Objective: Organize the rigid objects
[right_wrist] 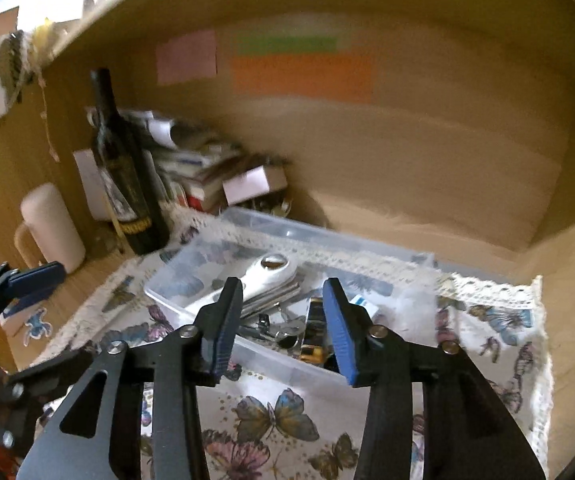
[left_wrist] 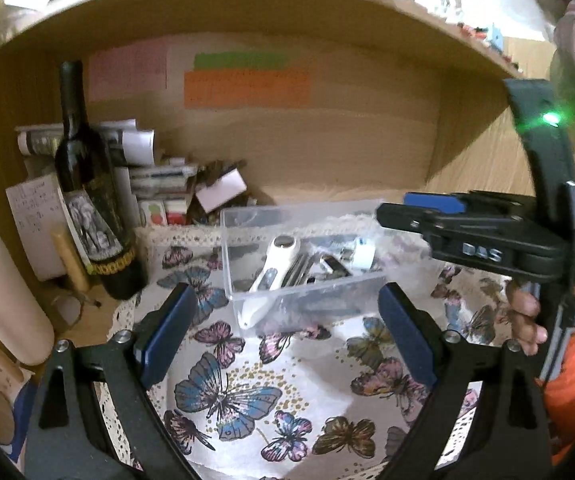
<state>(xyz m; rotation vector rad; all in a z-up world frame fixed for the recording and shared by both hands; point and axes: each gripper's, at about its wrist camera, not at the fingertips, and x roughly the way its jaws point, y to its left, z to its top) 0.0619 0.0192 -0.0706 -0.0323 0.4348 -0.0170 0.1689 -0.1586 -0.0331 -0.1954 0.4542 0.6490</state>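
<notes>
Both grippers were released, empty. Right gripper [right_wrist: 283,320] hovered over clear bin [right_wrist: 191,308], white tool [right_wrist: 263,276] just beyond its fingertips. Left gripper [left_wrist: 287,340] sat short of the bin, likely ready to steady it.

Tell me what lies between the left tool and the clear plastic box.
Only bare butterfly-print cloth lies between the left tool and the clear plastic box, as the left wrist view shows. Its fingers are spread and hold nothing.

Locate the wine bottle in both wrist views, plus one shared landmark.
Left wrist: wine bottle stands at left, beside the butterfly cloth, left of the clear bin.
Right wrist: wine bottle stands upper left, behind the cloth's far-left corner, right of the white mug.
Shared landmark: orange note on the back wall.
</notes>
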